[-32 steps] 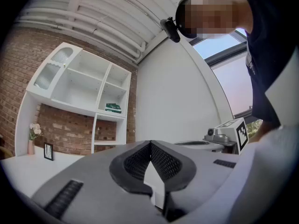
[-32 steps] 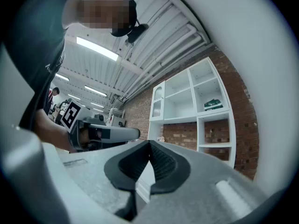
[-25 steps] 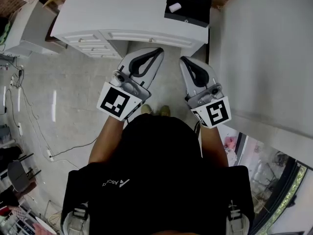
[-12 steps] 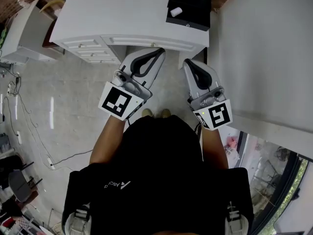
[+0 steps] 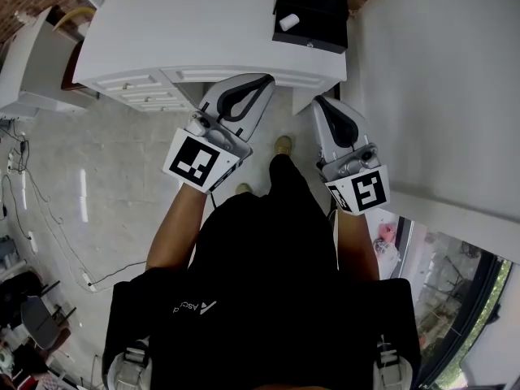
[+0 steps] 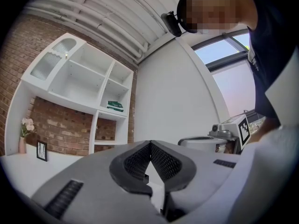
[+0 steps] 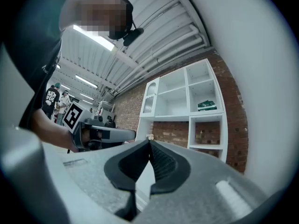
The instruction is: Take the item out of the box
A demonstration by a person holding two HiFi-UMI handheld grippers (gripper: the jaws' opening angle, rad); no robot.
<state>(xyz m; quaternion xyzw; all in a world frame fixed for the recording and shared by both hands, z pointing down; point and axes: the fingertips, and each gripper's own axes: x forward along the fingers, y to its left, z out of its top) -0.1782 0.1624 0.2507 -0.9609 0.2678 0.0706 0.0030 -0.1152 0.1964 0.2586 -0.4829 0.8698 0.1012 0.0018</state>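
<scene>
Black box [image 5: 318,6] by the desk's [image 5: 187,31] right edge holds the white item [image 5: 288,22] untouched; left gripper [image 5: 262,80] and right gripper [image 5: 320,101] hover short, pinched closed, empty.

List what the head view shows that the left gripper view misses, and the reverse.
Head view only: the black box with a small white item inside, and the desk drawers. Left gripper view only: white shelves against a brick wall, holding a green item. Both: the left gripper, jaws shut and empty, and the right gripper.
</scene>
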